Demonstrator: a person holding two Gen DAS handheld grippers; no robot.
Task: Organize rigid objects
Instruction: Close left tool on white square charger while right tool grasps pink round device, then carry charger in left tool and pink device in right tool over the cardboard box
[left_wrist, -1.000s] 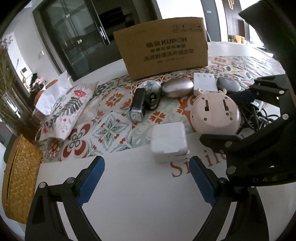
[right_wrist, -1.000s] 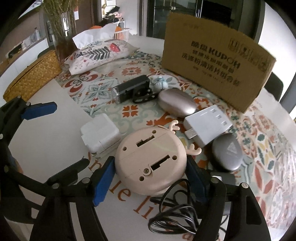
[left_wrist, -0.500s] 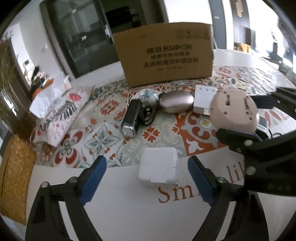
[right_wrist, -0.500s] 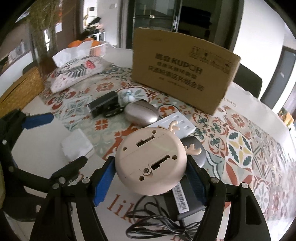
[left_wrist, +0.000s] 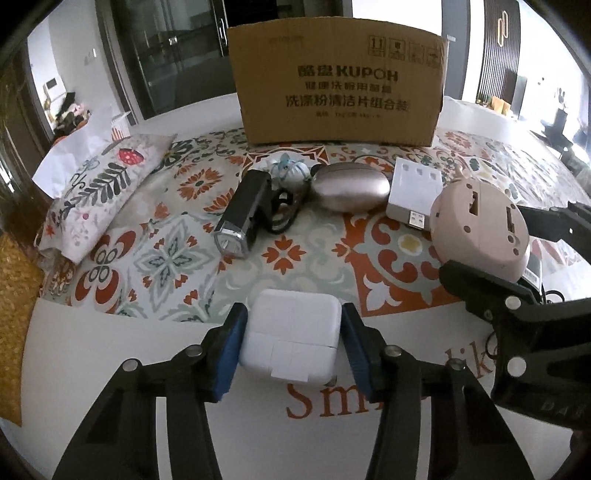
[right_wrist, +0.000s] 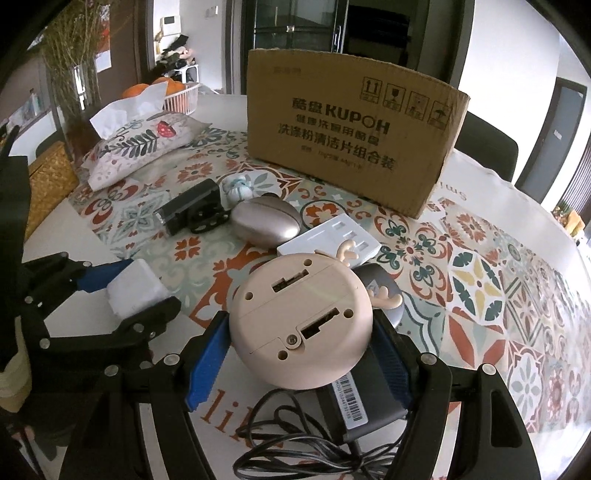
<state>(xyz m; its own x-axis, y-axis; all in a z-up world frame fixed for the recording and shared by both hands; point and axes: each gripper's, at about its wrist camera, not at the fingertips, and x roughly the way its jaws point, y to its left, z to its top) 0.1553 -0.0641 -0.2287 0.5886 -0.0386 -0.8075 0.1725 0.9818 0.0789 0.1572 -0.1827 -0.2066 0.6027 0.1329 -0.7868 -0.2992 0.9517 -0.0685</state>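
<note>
My left gripper (left_wrist: 291, 343) is shut on a white square charger (left_wrist: 291, 338) resting on the white table; it also shows in the right wrist view (right_wrist: 135, 293). My right gripper (right_wrist: 301, 343) is shut on a round pink deer-antler gadget (right_wrist: 301, 321) and holds it above the table; the gadget shows at the right of the left wrist view (left_wrist: 480, 232). A tall cardboard box (right_wrist: 351, 136) stands at the back, also in the left wrist view (left_wrist: 336, 79).
On the patterned mat (left_wrist: 295, 254) lie a black flashlight (left_wrist: 243, 214), a metallic oval case (left_wrist: 351, 186), a white USB adapter (left_wrist: 413, 195), a small figurine (left_wrist: 288, 171). A grey pebble case (right_wrist: 384, 295), black adapter with cable (right_wrist: 354, 402), floral tissue pouch (right_wrist: 140, 147), wicker basket (right_wrist: 48, 181).
My left gripper has closed in around the white charger and shut on it. My right gripper has lifted the pink gadget higher and away from the mat.
</note>
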